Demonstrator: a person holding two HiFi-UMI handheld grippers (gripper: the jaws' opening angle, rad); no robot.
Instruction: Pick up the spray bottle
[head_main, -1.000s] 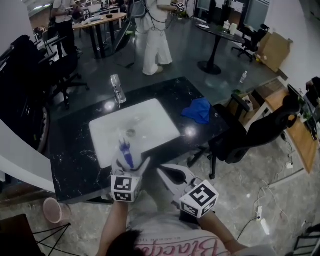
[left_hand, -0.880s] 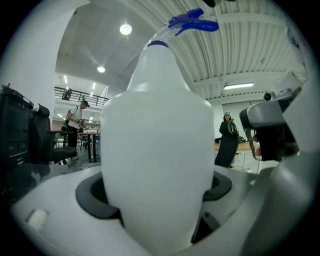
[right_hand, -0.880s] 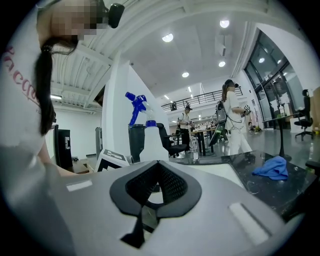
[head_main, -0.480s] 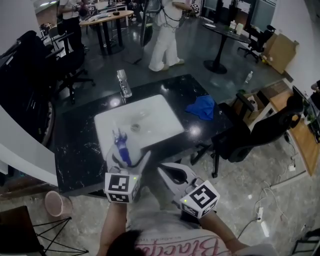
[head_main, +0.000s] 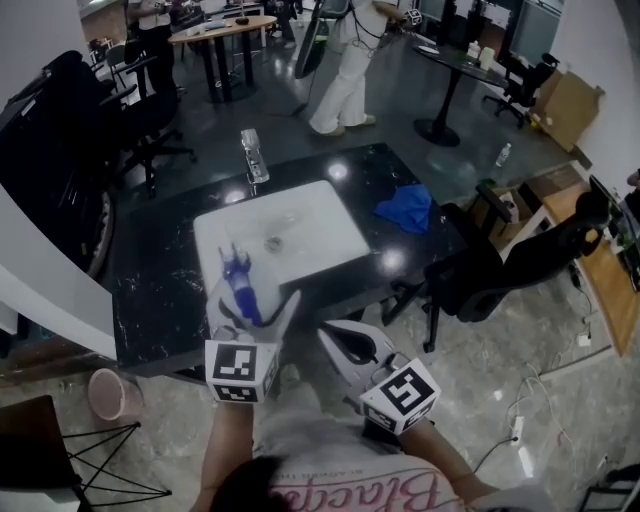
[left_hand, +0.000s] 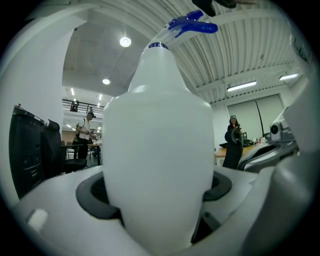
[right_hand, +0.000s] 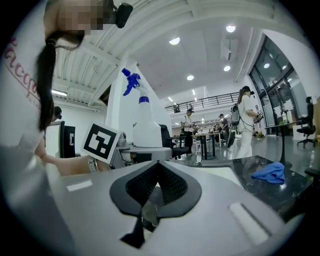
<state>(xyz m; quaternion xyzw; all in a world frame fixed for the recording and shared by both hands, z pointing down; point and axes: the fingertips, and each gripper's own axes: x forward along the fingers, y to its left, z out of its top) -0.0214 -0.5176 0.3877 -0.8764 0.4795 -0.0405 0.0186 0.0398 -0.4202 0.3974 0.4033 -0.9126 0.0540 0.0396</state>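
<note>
The spray bottle (head_main: 238, 290) is white with a blue trigger head, and it stands upright off the counter in my left gripper (head_main: 250, 302), near the counter's front edge. In the left gripper view its white body (left_hand: 157, 150) fills the frame, with the dark pads pressed on both sides of it. My right gripper (head_main: 335, 342) hovers just right of it, off the front edge, shut with nothing between its pads. The right gripper view shows the bottle (right_hand: 145, 127) to the left, beyond the right gripper (right_hand: 155, 187).
A white sink basin (head_main: 300, 240) is set into the black marble counter (head_main: 160, 290). A blue cloth (head_main: 405, 210) lies at its right end and a clear bottle (head_main: 253, 157) stands at the far edge. A black office chair (head_main: 500, 265) is at the right. A pink bin (head_main: 108, 392) sits on the floor at the left.
The left gripper has risen with the spray bottle held in it. The right gripper has hardly moved.
</note>
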